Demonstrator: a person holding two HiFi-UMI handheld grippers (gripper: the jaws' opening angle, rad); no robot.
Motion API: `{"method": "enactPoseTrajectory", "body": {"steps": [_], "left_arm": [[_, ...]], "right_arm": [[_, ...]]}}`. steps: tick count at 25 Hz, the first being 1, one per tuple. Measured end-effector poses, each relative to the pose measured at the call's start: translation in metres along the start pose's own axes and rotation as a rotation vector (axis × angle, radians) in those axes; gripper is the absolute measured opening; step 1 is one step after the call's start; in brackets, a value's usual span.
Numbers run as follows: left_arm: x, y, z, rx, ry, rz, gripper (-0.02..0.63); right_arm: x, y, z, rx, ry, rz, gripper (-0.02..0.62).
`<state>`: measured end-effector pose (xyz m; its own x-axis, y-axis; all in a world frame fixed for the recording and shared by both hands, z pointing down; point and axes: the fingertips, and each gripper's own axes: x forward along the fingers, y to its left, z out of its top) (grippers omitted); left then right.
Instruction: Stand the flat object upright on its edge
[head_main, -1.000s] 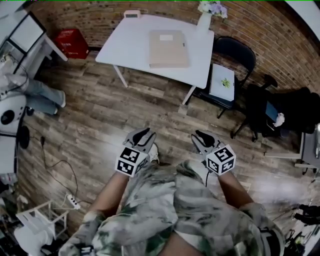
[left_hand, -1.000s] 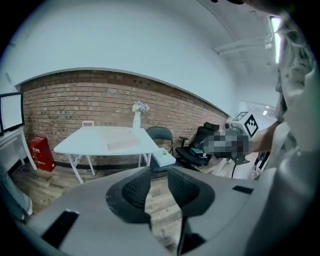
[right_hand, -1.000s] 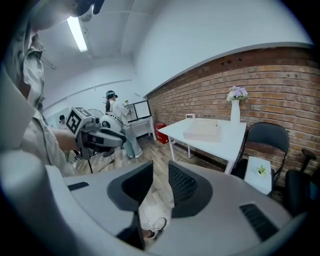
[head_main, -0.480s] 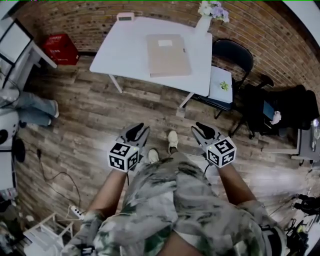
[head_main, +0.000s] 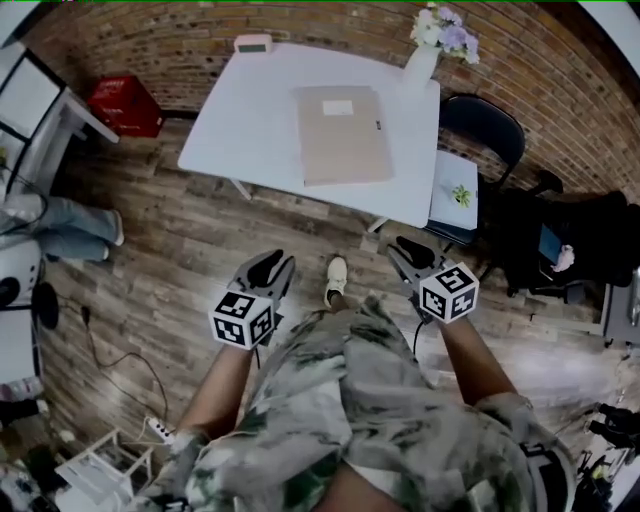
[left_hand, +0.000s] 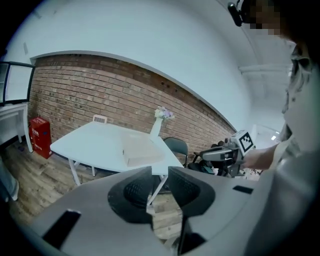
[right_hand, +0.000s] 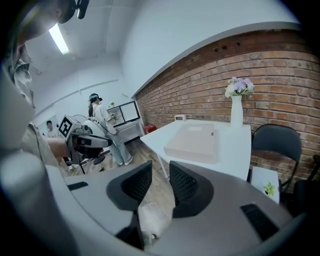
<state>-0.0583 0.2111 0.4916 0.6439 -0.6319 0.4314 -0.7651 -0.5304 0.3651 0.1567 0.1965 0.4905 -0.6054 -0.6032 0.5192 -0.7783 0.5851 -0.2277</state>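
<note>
A flat beige box (head_main: 343, 133) lies flat on the white table (head_main: 250, 120), well ahead of both grippers. It also shows lying flat in the left gripper view (left_hand: 141, 150) and the right gripper view (right_hand: 192, 141). My left gripper (head_main: 270, 266) is held at waist height over the wooden floor, its jaws (left_hand: 160, 175) apart with nothing between them. My right gripper (head_main: 407, 252) is beside it at the same height; its jaws (right_hand: 161, 172) are opening and hold nothing. Both point toward the table, far short of it.
A white vase with flowers (head_main: 428, 52) and a small white device (head_main: 252, 43) stand at the table's far edge. A black chair (head_main: 482, 135) is at the table's right, a red box (head_main: 125, 103) at its left. Another person (right_hand: 102, 131) stands by desks at the left.
The person has stepped toward the table, which now looks a little closer. A shoe has come into view between the grippers. Both grippers stay in front of the body, holding nothing.
</note>
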Motion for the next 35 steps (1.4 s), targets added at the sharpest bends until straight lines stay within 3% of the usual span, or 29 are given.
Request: {"method": "enactPoseTrajectory", "body": {"steps": [4,13,24,35], "left_arm": [[0.058,0.036,0.037,-0.018,0.022,0.019,0.109],[0.178,0.086,0.093,-0.035,0.07,0.048,0.108],[0.261,0.15,0.104,-0.129,0.188,0.043,0.115],[0.324,0.215,0.114,-0.251,0.288,-0.081,0.155]], "right_arm": [[0.042,-0.063,0.035,-0.001,0.011,0.017,0.13],[0.114,-0.18,0.064,0.046,0.071,0.05,0.147],[0.192,-0.262,0.081,0.207,0.099,0.068,0.166],[0.258,-0.306,0.091,0.312,0.184,0.013,0.187]]}}
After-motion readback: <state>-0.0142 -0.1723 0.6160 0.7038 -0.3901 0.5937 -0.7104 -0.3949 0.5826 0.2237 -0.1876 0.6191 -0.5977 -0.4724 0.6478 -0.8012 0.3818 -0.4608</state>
